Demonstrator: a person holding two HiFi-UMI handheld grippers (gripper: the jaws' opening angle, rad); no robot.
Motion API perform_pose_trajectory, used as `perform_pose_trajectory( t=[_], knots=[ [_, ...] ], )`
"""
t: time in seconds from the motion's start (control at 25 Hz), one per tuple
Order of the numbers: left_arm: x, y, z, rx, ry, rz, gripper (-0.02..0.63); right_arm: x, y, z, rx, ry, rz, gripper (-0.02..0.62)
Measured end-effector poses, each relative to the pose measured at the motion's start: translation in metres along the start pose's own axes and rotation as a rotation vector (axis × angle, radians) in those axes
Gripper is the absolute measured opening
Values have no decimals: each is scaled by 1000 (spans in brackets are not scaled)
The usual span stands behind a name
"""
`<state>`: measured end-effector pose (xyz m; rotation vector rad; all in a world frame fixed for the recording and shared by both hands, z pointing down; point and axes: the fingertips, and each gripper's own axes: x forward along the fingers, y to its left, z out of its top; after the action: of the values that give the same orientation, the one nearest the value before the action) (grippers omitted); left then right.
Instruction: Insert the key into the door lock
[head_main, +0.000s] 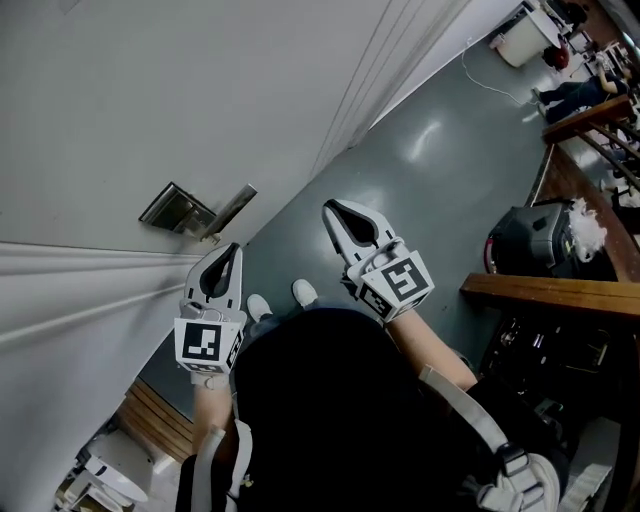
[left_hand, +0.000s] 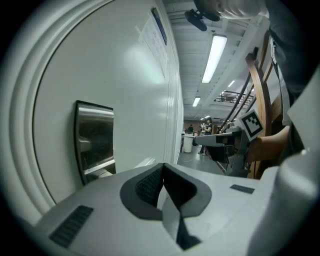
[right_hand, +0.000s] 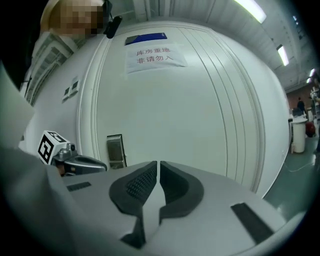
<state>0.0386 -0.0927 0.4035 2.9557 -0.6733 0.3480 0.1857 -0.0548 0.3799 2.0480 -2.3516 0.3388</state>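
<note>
The metal lock plate with its lever handle (head_main: 188, 212) is set in a white door (head_main: 150, 110). My left gripper (head_main: 234, 250) is shut, its tips just right of the handle's end and close to the door. In the left gripper view the lock plate (left_hand: 95, 141) stands left of the shut left gripper (left_hand: 162, 169). My right gripper (head_main: 331, 208) is shut too, further right and off the door. In the right gripper view the lock plate (right_hand: 115, 150) lies beyond the right gripper (right_hand: 158, 164), with the left gripper (right_hand: 75, 163) at the left. No key shows in any view.
A paper sign (right_hand: 154, 55) hangs high on the door. A wooden rail (head_main: 550, 290) and a black bag (head_main: 530, 240) stand at the right over grey floor (head_main: 430, 170). The person's white shoes (head_main: 305, 292) are below the grippers. People stand far down the hall (left_hand: 205, 127).
</note>
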Motion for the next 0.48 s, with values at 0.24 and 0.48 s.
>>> perform_pose_trajectory(
  t=[0.24,0.48],
  knots=[
    [8,-9,11,18,-26,-41,8,-19,0,12,-102,7,-53,32],
    [11,-12,22,25,-51,-65,8,-34,2,21,-199,8,-93,32]
  ],
)
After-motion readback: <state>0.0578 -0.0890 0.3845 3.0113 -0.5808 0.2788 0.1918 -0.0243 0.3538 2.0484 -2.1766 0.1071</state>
